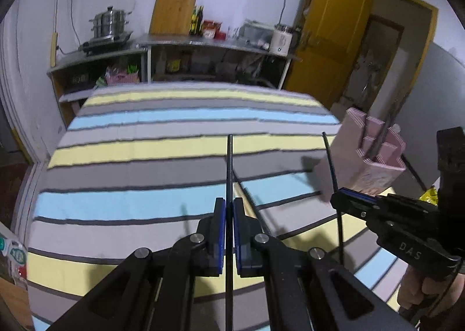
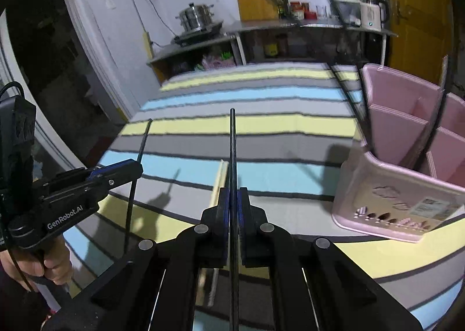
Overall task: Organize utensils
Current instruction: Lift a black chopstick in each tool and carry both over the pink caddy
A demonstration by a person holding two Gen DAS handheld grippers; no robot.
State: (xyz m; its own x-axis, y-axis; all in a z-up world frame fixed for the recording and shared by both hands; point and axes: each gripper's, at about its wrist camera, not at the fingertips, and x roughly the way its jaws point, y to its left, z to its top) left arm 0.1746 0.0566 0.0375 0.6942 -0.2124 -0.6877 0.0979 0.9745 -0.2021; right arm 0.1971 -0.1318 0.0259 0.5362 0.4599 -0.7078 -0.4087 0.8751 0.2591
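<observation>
While the left wrist view looks out over the striped cloth point(image 1: 145, 203), the left gripper point(image 1: 229, 215) is clamped on a thin black chopstick point(image 1: 229, 162) that runs straight out between its blue pads, its far end clear of the cloth. To the right, the right gripper point(image 1: 353, 200) pinches a second black chopstick point(image 1: 330, 156), and just beyond it stands the pink utensil holder point(image 1: 343, 156) with dark sticks already leaning in one compartment. A pale wooden chopstick point(image 1: 247, 200) appears to lie on the cloth under the left gripper, so I judge the sorting partly done: some pieces are stowed, two are in hand, and at least one is left on the cloth. Motion blur softens the holder, and its base is cut off by the right gripper. In the right wrist view, the right gripper point(image 2: 232, 203) is closed on its chopstick point(image 2: 232, 142), with the holder point(image 2: 386, 200) near on the right, dark sticks point(image 2: 436, 116) in a rear compartment. The left gripper point(image 2: 128, 168) grips its chopstick point(image 2: 142, 142) at left. How many sticks sit inside, and what the other compartments hold, cannot be told; the pale stick point(image 2: 219, 180) is mostly hidden by the fingers.
</observation>
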